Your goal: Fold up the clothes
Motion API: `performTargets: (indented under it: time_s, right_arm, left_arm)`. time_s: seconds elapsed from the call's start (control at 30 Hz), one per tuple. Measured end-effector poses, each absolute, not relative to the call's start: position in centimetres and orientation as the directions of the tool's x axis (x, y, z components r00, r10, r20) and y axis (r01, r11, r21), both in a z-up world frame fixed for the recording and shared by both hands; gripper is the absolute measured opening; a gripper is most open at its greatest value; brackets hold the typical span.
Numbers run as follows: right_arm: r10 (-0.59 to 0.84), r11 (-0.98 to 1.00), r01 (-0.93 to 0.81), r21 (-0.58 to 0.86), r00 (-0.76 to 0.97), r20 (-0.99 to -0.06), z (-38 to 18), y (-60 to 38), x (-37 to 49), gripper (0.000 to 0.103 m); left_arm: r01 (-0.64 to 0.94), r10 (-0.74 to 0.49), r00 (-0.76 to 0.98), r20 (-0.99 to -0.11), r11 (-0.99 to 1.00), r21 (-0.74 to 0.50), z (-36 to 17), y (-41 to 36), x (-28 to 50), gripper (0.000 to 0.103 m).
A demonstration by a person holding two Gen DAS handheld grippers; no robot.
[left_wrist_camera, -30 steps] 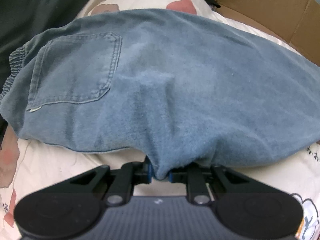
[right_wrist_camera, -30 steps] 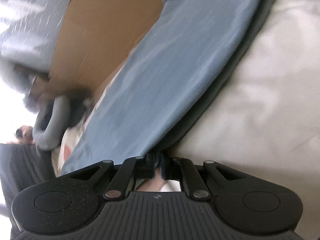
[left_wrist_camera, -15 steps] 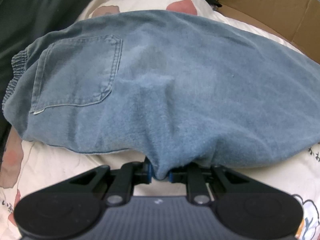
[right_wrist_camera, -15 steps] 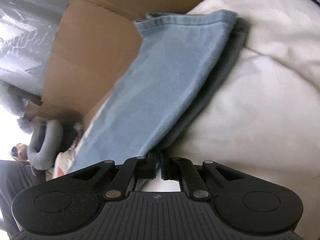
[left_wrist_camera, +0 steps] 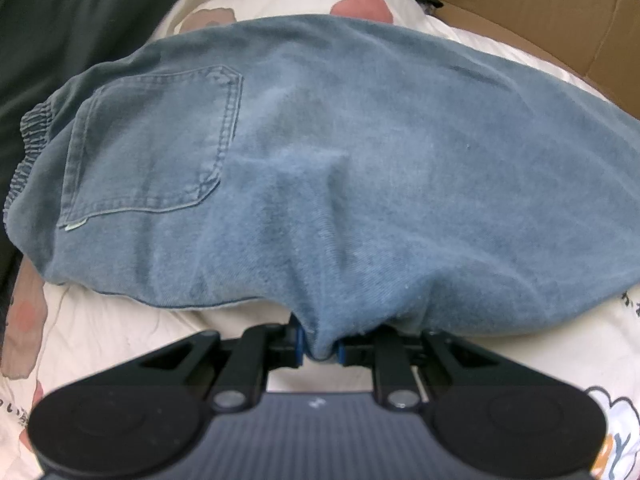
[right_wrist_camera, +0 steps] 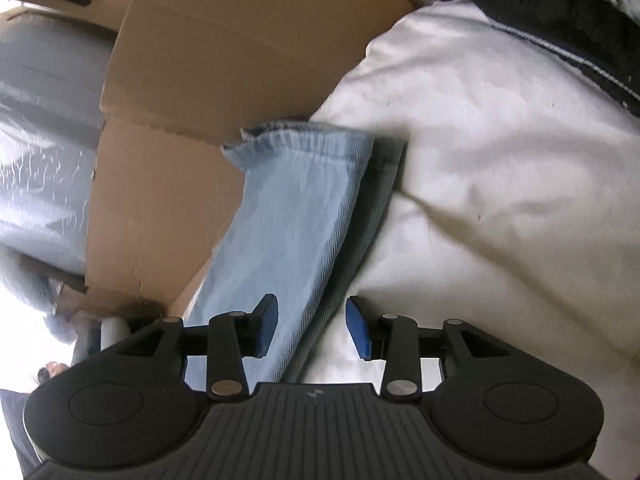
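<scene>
Blue denim trousers (left_wrist_camera: 360, 168), one pair, spread broadly over a cream printed bedcover (left_wrist_camera: 104, 328); back patch pocket (left_wrist_camera: 156, 148) uppermost at left, gathered elastic waistband (left_wrist_camera: 28, 148) at the far-left margin, touching a dark green fabric (left_wrist_camera: 72, 16) that borders the bedcover there. Near edge of the denim curves across the frame, with bare bedcover showing in a band below it at left and right. Left gripper (left_wrist_camera: 319, 347): jaws drawn together, pinching a bunched fold of that near edge, cloth rising from the pinch in a ridge. Far right: brown cardboard box (left_wrist_camera: 532, 12), its flap lying just beyond the denim's far edge. Right gripper (right_wrist_camera: 311, 326): jaws spread wide, blue pads (right_wrist_camera: 357, 330) clear; a trouser leg passes between them nearer the left pad, whether touching it cannot be told. Hemmed cuff (right_wrist_camera: 304, 140) of that leg lies at its far end, against the cardboard wall (right_wrist_camera: 224, 64). Right of the leg: wide, unobstructed stretch of rumpled cream cover, bounded far right by a dark garment with pale piping (right_wrist_camera: 568, 36). Left of the box: grey plastic wrapping (right_wrist_camera: 40, 152).
</scene>
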State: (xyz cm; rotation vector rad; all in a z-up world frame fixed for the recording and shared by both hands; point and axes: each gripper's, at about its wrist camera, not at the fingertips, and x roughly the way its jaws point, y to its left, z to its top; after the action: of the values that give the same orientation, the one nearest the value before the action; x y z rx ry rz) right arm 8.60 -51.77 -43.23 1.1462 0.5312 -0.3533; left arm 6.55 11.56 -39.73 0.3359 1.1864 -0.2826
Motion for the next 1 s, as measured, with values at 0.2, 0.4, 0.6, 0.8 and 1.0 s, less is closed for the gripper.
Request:
performTargets:
  time_s: [0.2,0.4,0.6,0.8,1.0]
  right_arm:
    - [-0.059,0.385,0.538,0.75,0.825,-0.562,-43.5,-53.2,9.0,0.048]
    - [-0.086,0.408,0.537,0.738,0.828,-0.555,-44.1,-54.3,9.4,0.041]
    - [-0.112,0.43,0.536,0.726,0.83,-0.547,-44.8,-55.5,9.9,0.04]
    - [-0.121,0.444,0.525,0.726,0.838,-0.532,-44.9,-55.9,10.8,0.04]
    - [-0.128,0.429,0.543,0.722,0.827,-0.547,-44.9,-56.2,10.8,0.024]
  left_arm:
    - [0.4,-0.027,0.347,-0.938,0.908,0.122,-40.2,11.2,6.7,0.016]
    - [0.411,-0.014,0.348,-0.937,0.901,0.14,-40.5,10.9,6.7,0.016]
    - [0.417,-0.001,0.356,-0.935,0.895,0.158,-40.8,10.5,6.5,0.016]
    - [0.409,0.007,0.358,-0.934,0.898,0.164,-41.1,10.3,6.5,0.016]
    - [0.41,0.009,0.37,-0.929,0.896,0.172,-41.2,10.1,6.2,0.017]
